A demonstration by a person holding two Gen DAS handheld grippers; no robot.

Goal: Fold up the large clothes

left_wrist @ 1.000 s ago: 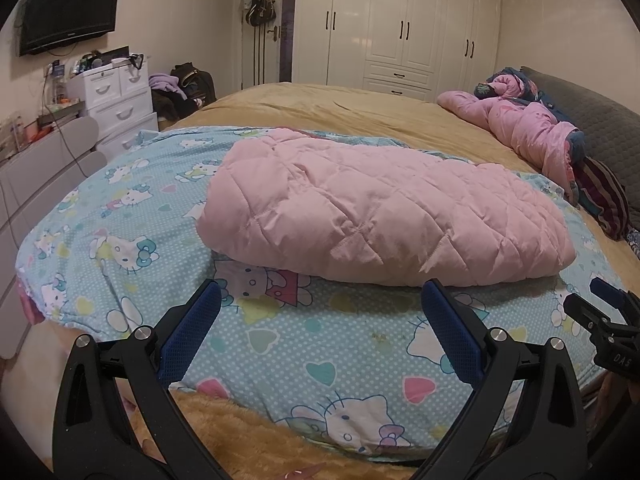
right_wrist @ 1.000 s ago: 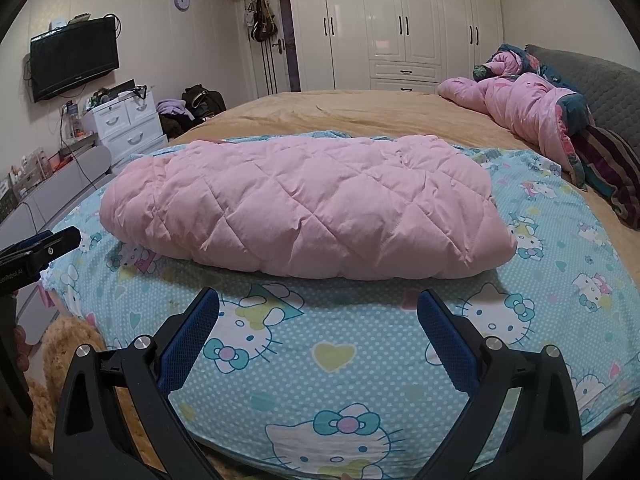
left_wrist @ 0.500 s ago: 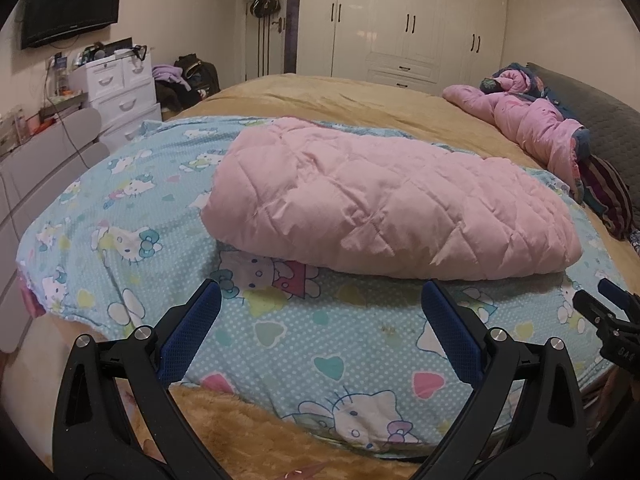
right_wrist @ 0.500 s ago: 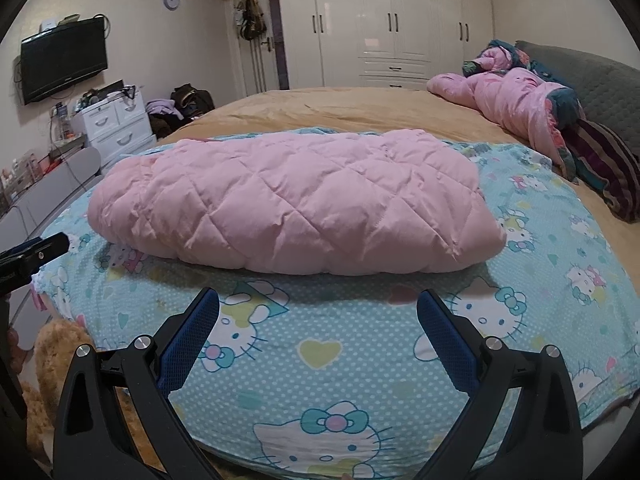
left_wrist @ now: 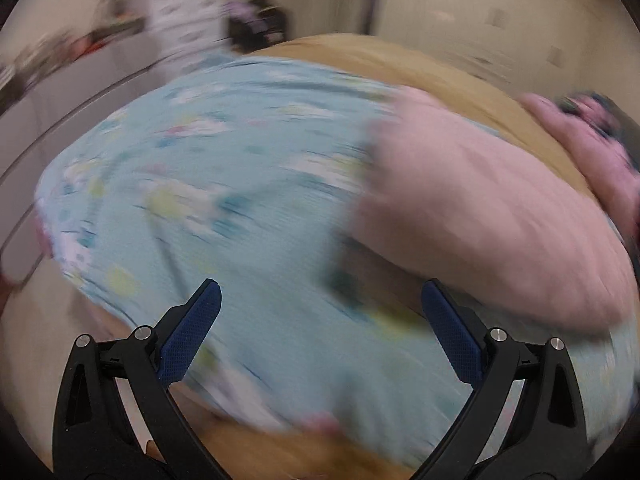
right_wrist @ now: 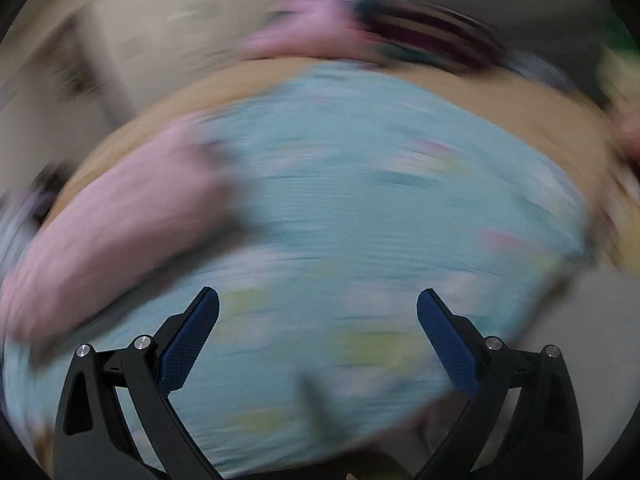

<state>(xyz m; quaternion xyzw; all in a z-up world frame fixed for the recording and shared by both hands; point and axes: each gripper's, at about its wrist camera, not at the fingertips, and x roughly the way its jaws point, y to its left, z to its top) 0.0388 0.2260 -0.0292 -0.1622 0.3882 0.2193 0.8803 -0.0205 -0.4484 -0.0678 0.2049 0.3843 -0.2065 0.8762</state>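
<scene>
Ahead of two wide-spread grippers, a pink quilted garment (left_wrist: 492, 216) lies in a compact, rounded bundle on a pale-blue patterned sheet (left_wrist: 224, 168) spread over a tan-covered bed (left_wrist: 384, 56). Both wrist views are heavily smeared by motion, so seams and edges cannot be read.

The left gripper (left_wrist: 320, 316) has its blue-padded jaws parted with nothing between them; the bundle sits forward and to the right of it, apart from the pads, with only bare sheet straight ahead. The right gripper (right_wrist: 318, 316) is likewise released and empty, and from its side the garment (right_wrist: 116, 216) lies forward and to the left, again not touching.

Judging from the bundle's doubled-over, loaf-like shape, the folding of this piece looks largely done; whether a last tuck or smoothing remains cannot be told through the blur. Neither tool holds cloth, which suggests a pause between pieces, not a fold in progress.

Farther off, beyond the right gripper, a heap of pink clothing (right_wrist: 316, 28) and a dark striped item (right_wrist: 432, 36) rest at the far side of the bed, seemingly unfolded and possibly the work that is left.
</scene>
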